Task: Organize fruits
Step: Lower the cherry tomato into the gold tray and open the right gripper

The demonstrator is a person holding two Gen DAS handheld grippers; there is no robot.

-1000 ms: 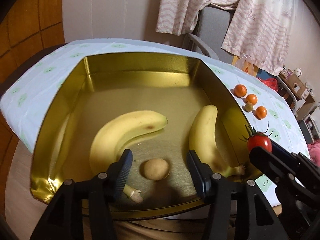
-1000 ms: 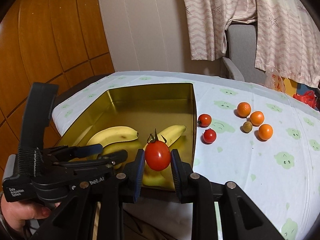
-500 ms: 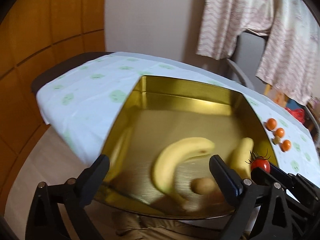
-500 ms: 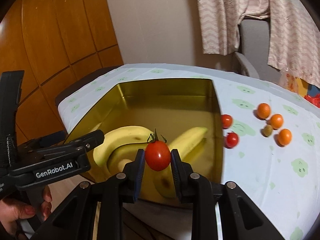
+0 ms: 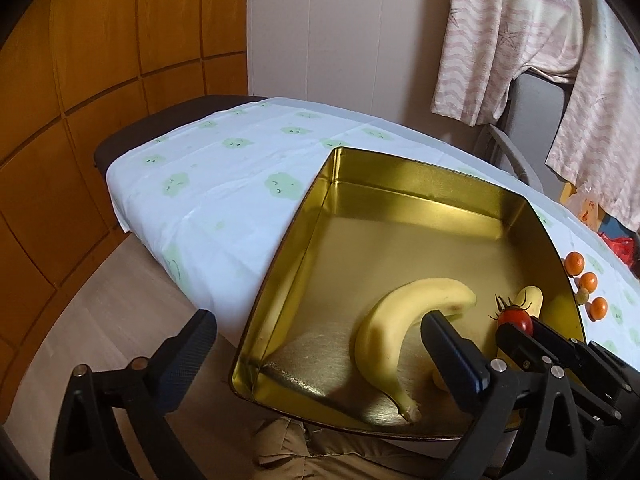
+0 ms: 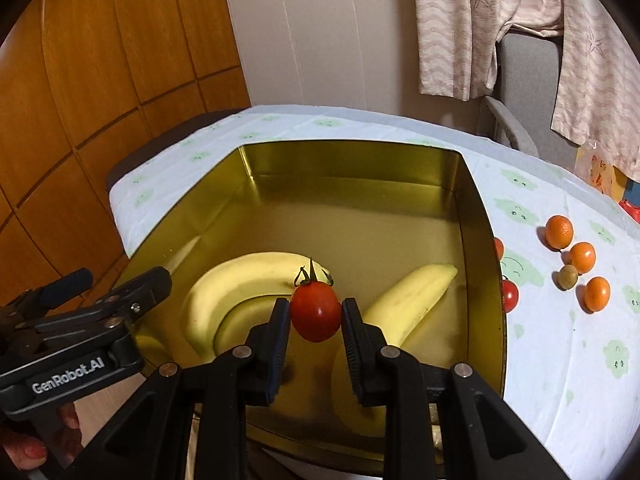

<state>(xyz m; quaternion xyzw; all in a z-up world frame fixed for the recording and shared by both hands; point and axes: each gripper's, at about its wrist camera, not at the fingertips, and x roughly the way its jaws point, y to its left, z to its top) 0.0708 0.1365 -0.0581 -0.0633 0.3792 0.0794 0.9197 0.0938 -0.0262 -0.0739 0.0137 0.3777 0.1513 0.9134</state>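
Left wrist view: left gripper (image 5: 316, 354) spread wide, nothing between the pads; jaws just been opening. Below and ahead, gold tin (image 5: 416, 176) on a cloud-print tablecloth (image 5: 224, 184), near corner jutting past the table edge. Curved banana (image 5: 400, 320) lying on the tin floor, second banana (image 5: 530, 300) partly hidden behind the right gripper (image 5: 516, 326), clamped on a cherry tomato (image 5: 516, 319) over the tin's right side. Small oranges (image 5: 588, 281) on the cloth beyond the tin's right wall.

Right wrist view: right gripper (image 6: 315, 320) closed on the cherry tomato (image 6: 316, 311), stem up, held above the tin (image 6: 352, 152) interior, over the gap between the curved banana (image 6: 240, 276) and the straighter banana (image 6: 412, 300). Two more tomatoes (image 6: 509, 295) just outside the right wall. Three oranges (image 6: 582, 257) and a small greenish fruit (image 6: 567, 277) clustered farther right. Left gripper (image 6: 100, 304) at lower left, held by a hand (image 6: 36, 446).
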